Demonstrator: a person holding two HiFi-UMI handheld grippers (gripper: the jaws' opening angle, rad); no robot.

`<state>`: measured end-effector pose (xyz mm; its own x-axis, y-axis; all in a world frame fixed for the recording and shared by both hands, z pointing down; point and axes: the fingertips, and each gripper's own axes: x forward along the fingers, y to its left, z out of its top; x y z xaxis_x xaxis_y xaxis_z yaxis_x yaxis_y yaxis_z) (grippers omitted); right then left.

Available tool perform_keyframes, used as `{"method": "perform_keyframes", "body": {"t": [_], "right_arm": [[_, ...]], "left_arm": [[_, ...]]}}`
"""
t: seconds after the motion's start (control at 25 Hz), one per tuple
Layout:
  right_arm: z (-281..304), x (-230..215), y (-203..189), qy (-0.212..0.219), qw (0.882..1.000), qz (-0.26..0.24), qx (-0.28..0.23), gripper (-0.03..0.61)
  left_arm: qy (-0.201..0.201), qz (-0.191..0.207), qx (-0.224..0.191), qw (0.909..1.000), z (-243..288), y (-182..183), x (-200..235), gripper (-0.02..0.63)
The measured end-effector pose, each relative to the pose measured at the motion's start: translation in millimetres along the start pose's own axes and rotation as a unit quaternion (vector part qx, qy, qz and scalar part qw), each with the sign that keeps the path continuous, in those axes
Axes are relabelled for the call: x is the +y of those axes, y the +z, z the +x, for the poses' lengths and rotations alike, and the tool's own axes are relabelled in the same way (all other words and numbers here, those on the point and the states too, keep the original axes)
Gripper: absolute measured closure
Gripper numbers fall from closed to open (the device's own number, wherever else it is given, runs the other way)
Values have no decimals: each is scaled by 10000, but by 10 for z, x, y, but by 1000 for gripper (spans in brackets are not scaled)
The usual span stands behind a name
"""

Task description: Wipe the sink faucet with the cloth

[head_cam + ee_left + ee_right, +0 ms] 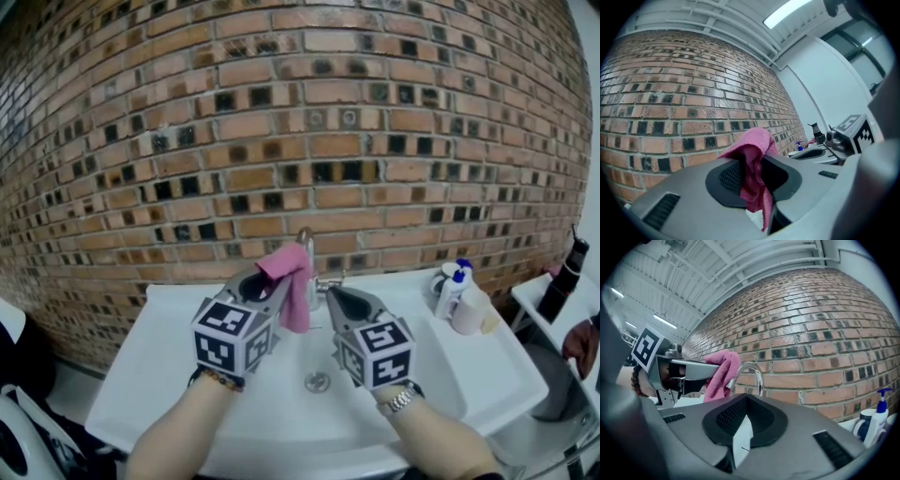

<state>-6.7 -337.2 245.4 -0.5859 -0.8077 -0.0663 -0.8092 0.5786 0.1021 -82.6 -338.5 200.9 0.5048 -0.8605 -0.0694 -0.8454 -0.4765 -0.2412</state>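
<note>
The left gripper point(284, 274) pinches the pink cloth point(296, 292) above the sink point(159, 361); right gripper point(334, 294) closed.

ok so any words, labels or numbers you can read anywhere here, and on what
No readable text anywhere.
Marker cubes: black-and-white square patterns only, no words.
Pump bottle: any label too small and blurred to read.
Cloth: no tag or print showing.

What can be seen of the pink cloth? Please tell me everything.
The pink cloth is a soft, nubby fabric, bunched and folded. The left claw is shut on its middle: a fold rises above the jaws and the rest hangs down above the sink. It is beside the chrome faucet; whether they touch cannot be told.
</note>
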Motion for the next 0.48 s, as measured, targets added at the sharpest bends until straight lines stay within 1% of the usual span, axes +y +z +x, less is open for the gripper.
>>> {"method": "perform_keyframes", "body": {"t": [0.16, 0.48], "right_arm": [[31, -41, -45, 79, 9999, 111, -40, 568], [31, -115, -144, 71, 9999, 149, 25, 568]], "left_arm": [[9, 55, -16, 10000, 66, 43, 36, 528], [67, 164, -94, 9998, 192, 197, 137, 528]]}}
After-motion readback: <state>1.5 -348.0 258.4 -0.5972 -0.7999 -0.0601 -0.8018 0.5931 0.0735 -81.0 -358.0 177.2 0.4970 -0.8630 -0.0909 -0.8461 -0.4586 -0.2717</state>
